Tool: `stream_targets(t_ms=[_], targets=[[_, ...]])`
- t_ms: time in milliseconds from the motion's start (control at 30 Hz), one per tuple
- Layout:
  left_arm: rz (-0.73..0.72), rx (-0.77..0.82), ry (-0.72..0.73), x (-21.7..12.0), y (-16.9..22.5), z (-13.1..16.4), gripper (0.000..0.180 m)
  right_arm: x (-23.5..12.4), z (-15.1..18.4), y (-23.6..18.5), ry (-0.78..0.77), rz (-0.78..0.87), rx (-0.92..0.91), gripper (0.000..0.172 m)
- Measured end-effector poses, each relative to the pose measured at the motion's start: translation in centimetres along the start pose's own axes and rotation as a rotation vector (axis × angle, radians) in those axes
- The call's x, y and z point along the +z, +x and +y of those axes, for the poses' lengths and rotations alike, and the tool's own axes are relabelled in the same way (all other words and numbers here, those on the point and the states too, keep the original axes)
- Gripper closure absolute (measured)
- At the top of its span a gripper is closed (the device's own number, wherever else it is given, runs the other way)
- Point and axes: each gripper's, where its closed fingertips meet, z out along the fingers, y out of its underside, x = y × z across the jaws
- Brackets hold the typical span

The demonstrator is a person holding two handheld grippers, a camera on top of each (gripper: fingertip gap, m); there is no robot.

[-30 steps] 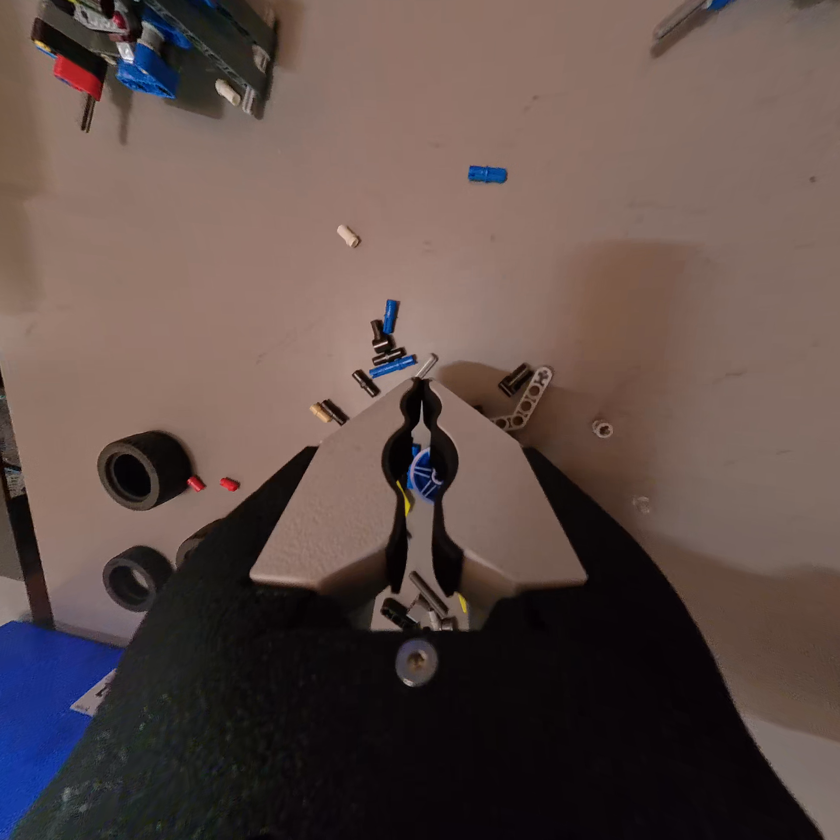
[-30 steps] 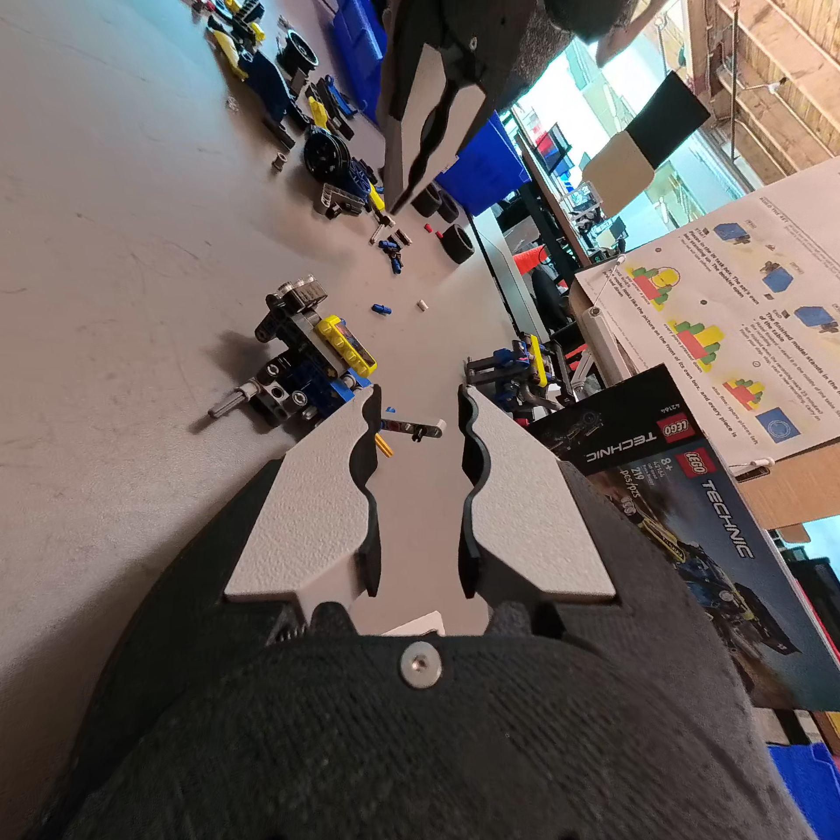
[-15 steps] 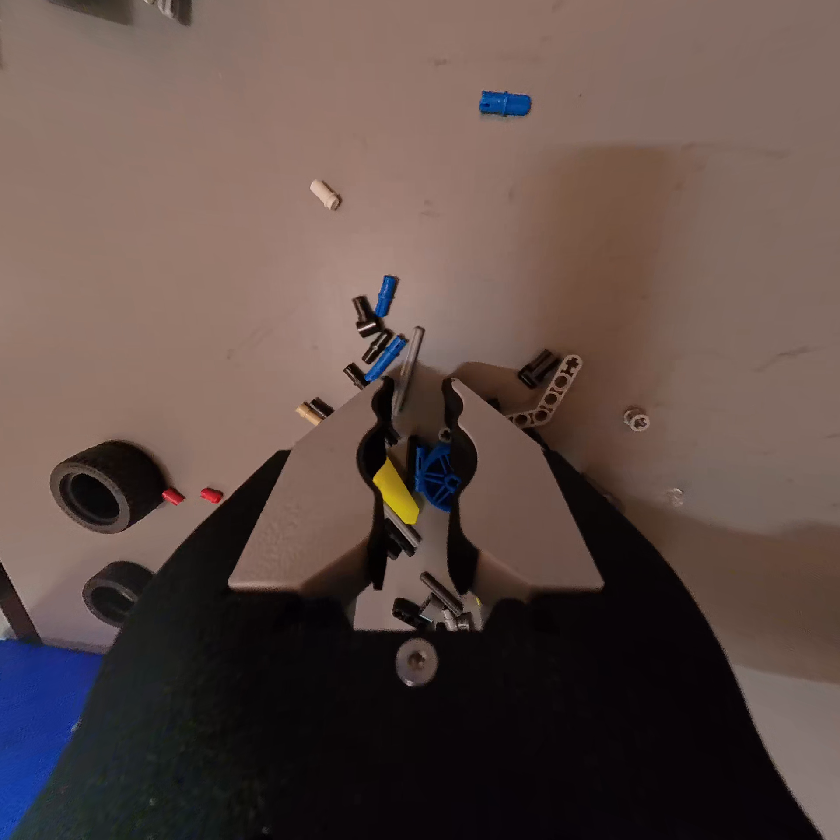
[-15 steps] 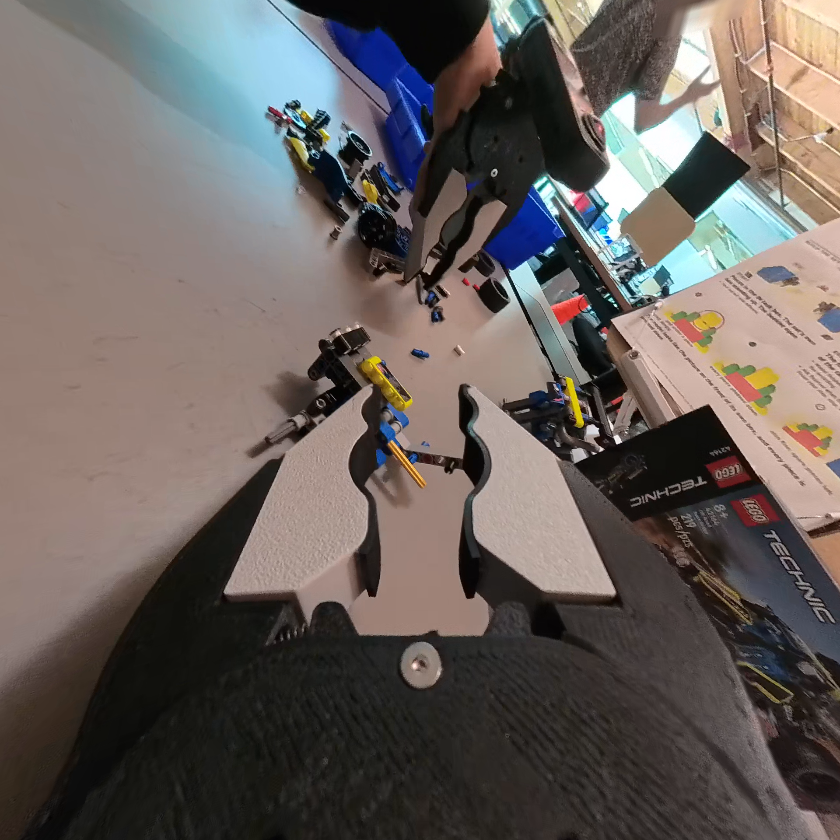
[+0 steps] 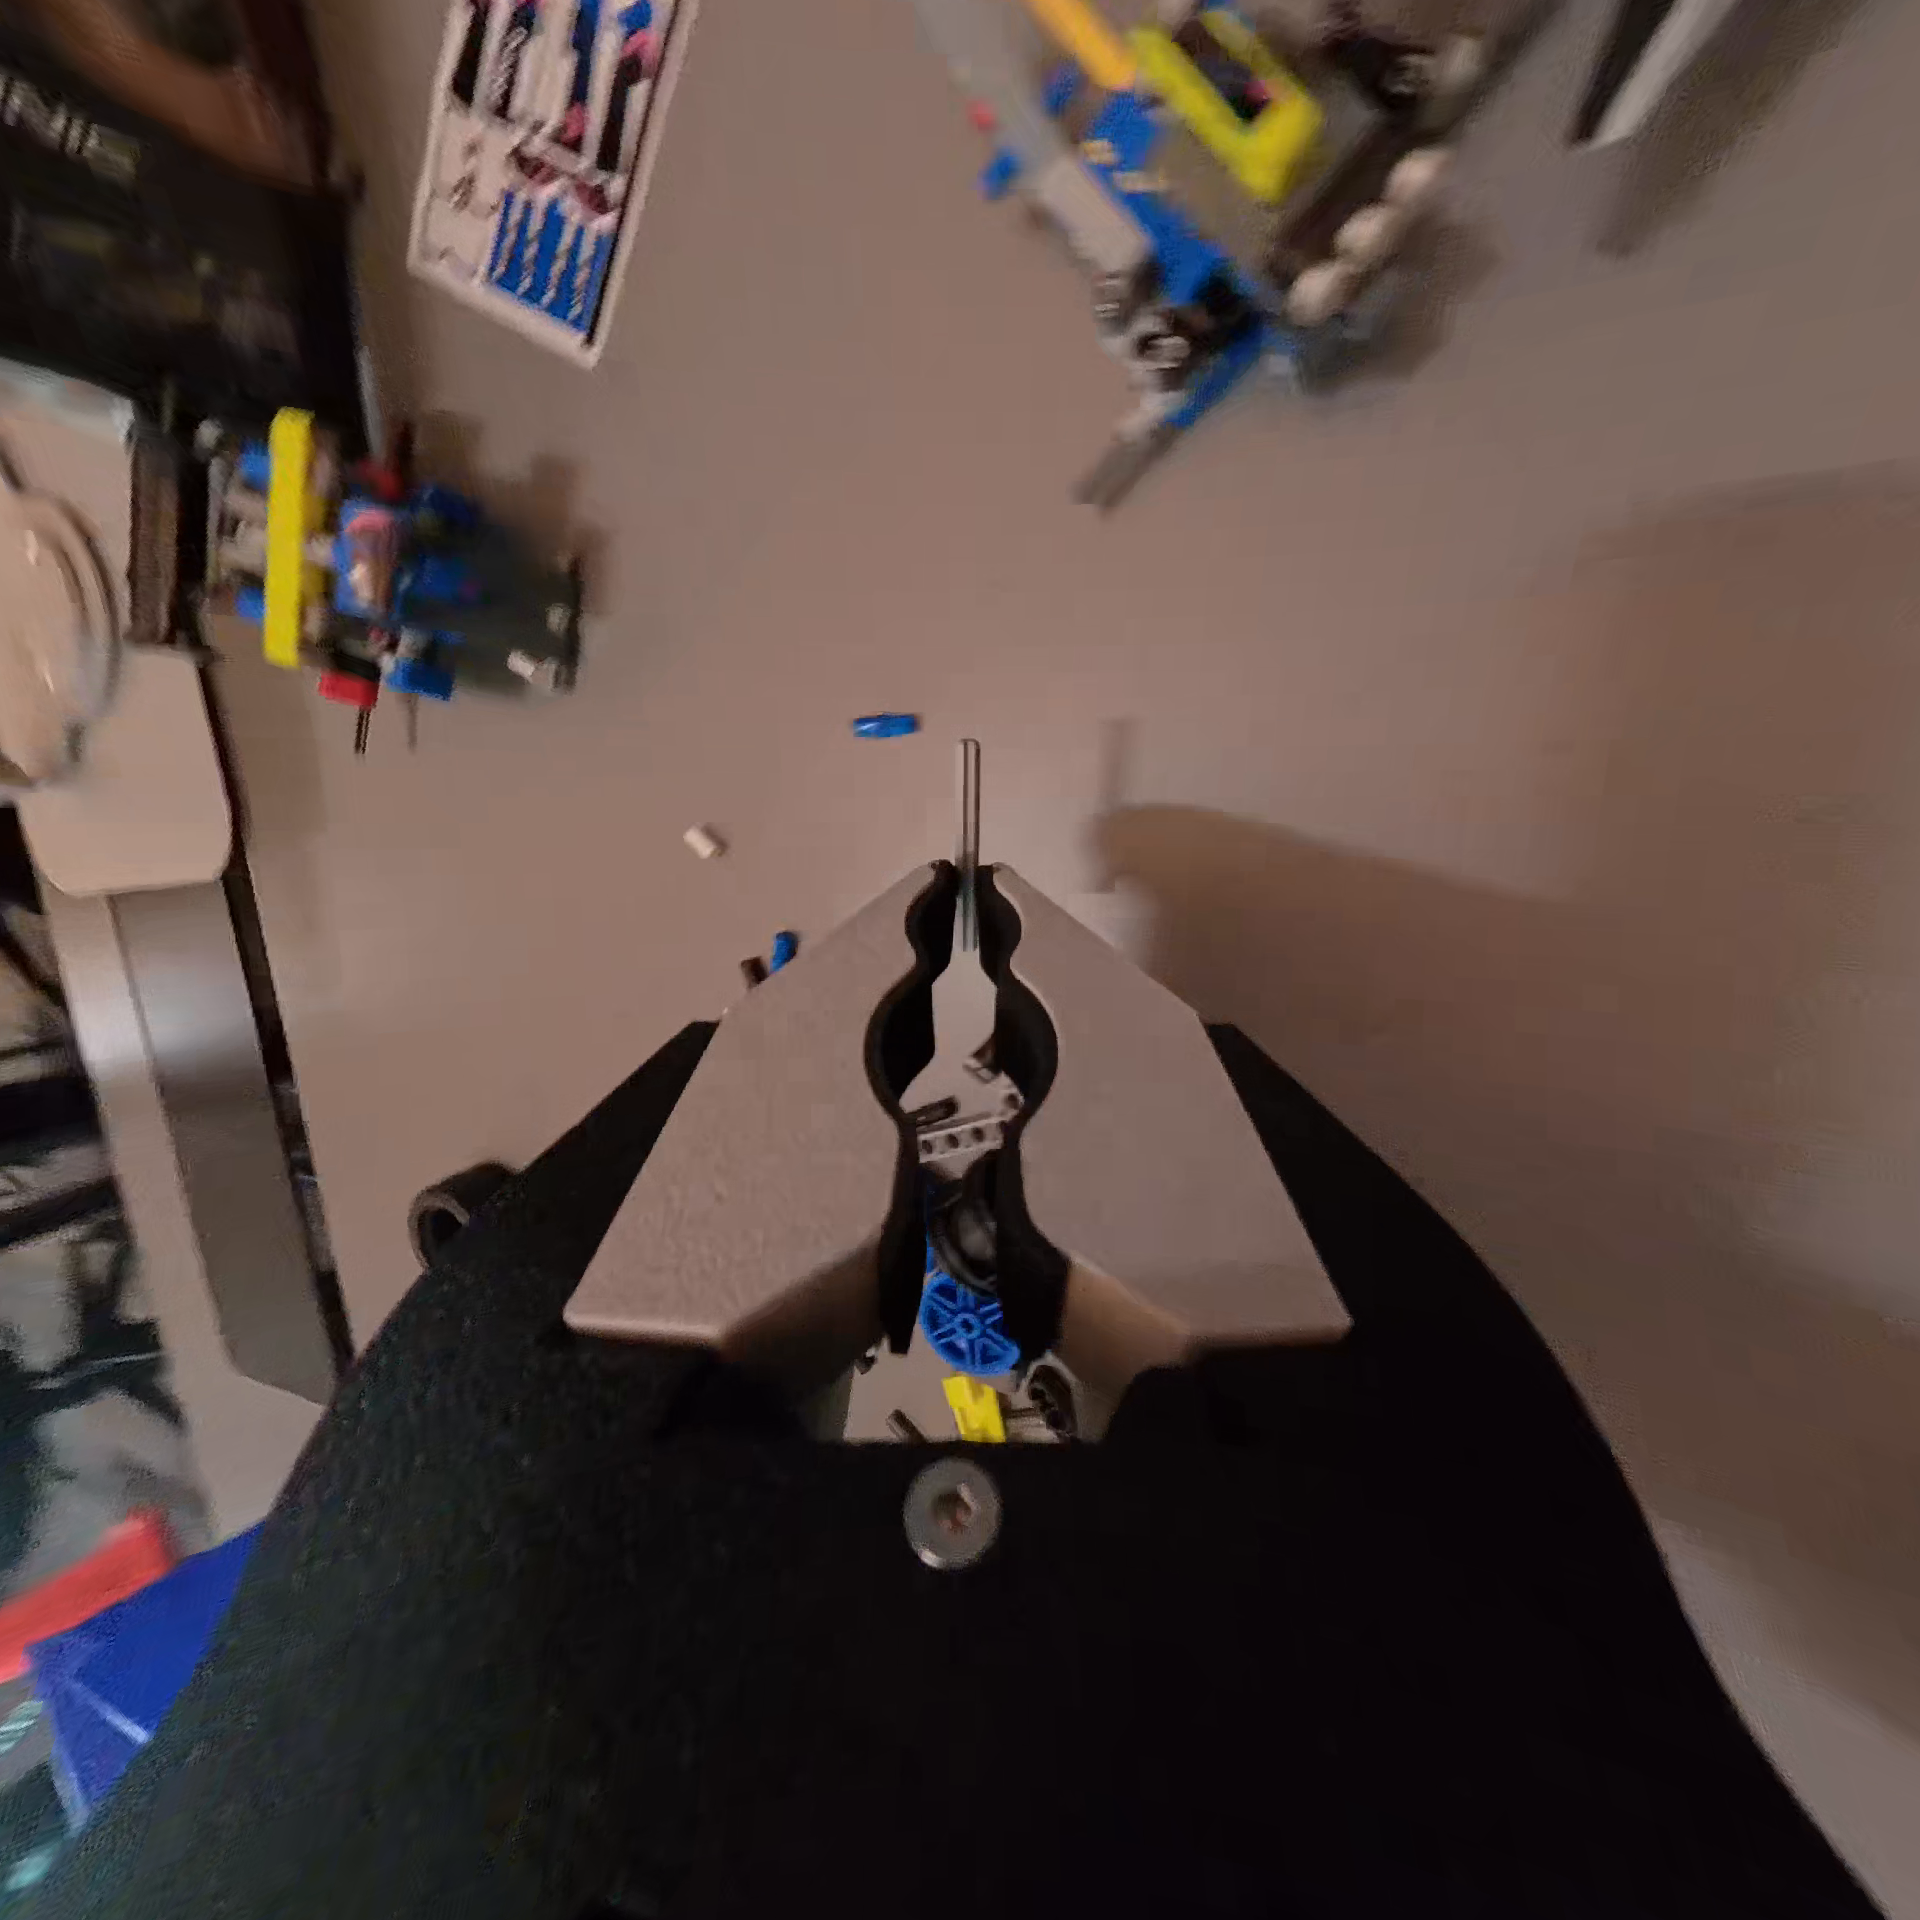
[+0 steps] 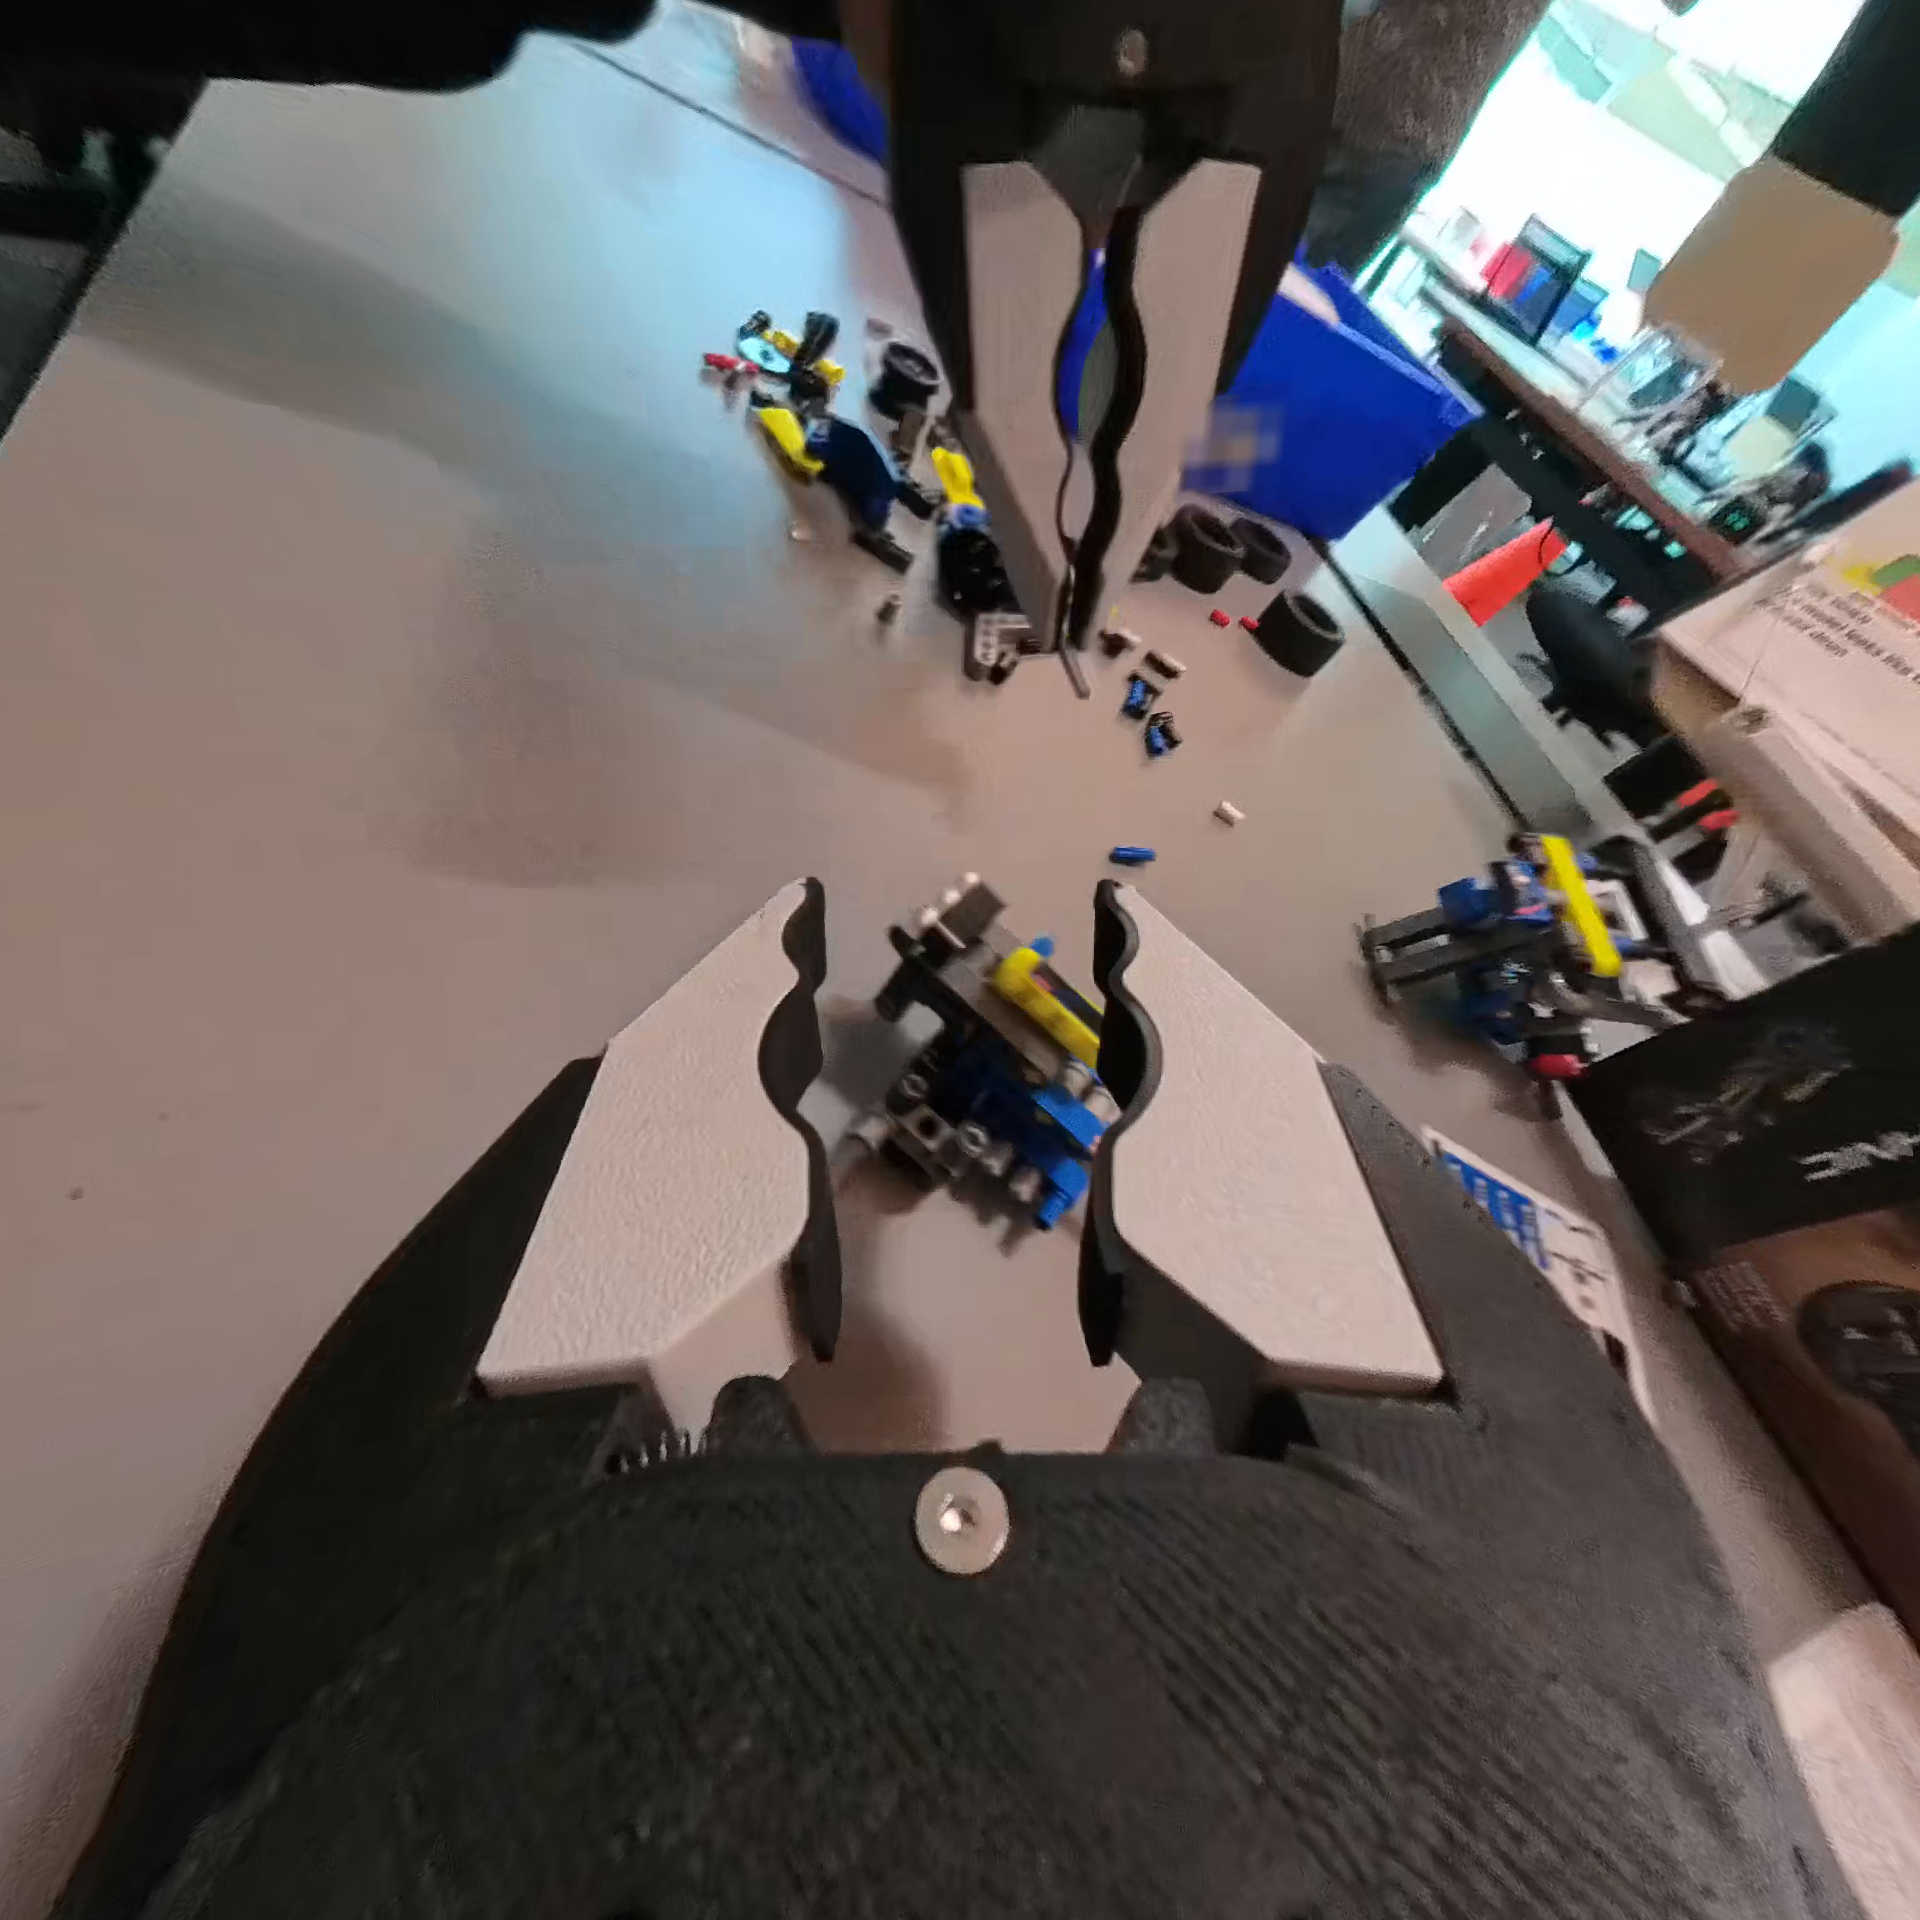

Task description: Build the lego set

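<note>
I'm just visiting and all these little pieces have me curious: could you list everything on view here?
Grey axle rod: one, clamped between the left fingers.
Brick assembly: one, grey, yellow and blue, on the table between the open right fingers.
Second brick assembly: one, blue, yellow and black, table's right side.
Blue pin: one, loose.
Beige pin: one, loose.
Black tyres: several, far side.
Blue bin: one, behind the tyres.
Dark box: one, right edge.
Grey table: one.
Left gripper: shut.
Right gripper: open.
</note>
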Motion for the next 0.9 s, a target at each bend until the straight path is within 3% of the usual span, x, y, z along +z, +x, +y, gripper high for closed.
stream_targets(t_ms=[200,300,533,700,900], targets=[[-0.131,0.169,0.097,1.6,4.5,-3.1,0.18,1.2,2.2,0.2,-0.163,0.071,-0.085,0.125],[-0.185,0.208,0.137,2.6,4.9,-4.1,0.18,0.9,2.3,0.3,-0.146,0.068,-0.118,0.134],[-0.275,0.27,0.162,3.5,4.7,-6.7,0.18,-0.6,2.8,0.1,-0.092,0.008,-0.246,0.134],[-0.276,0.271,0.146,4.1,5.0,-7.4,0.18,-2.3,2.9,1.8,-0.122,0.135,-0.18,0.122],[-0.35,0.224,0.138,3.6,3.9,-7.6,0.18,-3.6,3.3,0.6,-0.17,0.247,-0.038,0.148]])
